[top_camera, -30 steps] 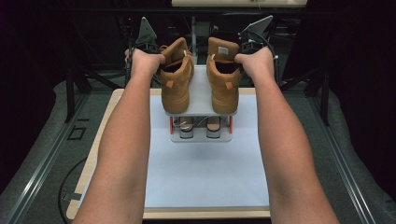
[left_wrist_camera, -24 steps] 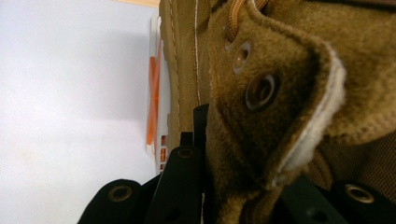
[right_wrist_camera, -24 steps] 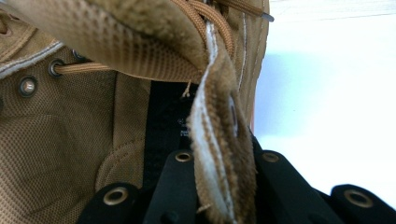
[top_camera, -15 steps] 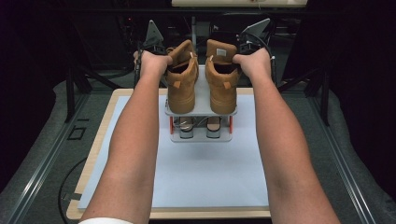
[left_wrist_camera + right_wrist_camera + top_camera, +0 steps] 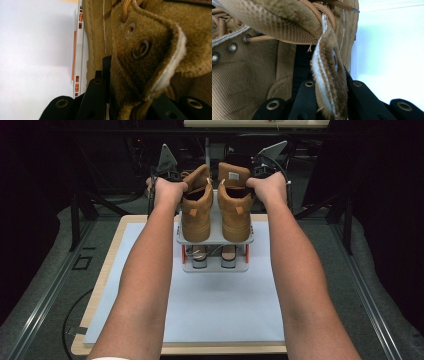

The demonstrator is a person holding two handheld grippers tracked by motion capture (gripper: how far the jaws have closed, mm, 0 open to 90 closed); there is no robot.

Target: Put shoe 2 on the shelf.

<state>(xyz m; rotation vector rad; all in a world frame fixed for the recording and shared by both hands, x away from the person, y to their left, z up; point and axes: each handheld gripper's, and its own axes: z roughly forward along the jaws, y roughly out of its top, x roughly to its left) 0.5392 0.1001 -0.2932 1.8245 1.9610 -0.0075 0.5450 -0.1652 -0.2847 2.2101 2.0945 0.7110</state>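
Two tan suede boots stand side by side on the top shelf of a small grey shoe rack point(image 5: 215, 240). My left gripper point(image 5: 167, 172) is at the collar of the left boot point(image 5: 196, 215). In the left gripper view the collar flap of that left boot point(image 5: 140, 50) lies between the black jaws of my left gripper point(image 5: 130, 92), which have just been opening slightly. My right gripper point(image 5: 267, 162) is shut on the collar edge of the right boot point(image 5: 235, 210). The right gripper view shows the right boot's flap point(image 5: 327, 75) pinched in my right gripper point(image 5: 329, 92).
The rack's lower shelf holds another pair of shoes point(image 5: 200, 256). The rack stands at the far end of a white mat point(image 5: 225, 310) on a wooden board point(image 5: 100, 285). Dark metal frame posts point(image 5: 75, 215) flank the board.
The left boot has shifted a little to the right and stands straighter beside the right boot. Both hands have hardly moved.
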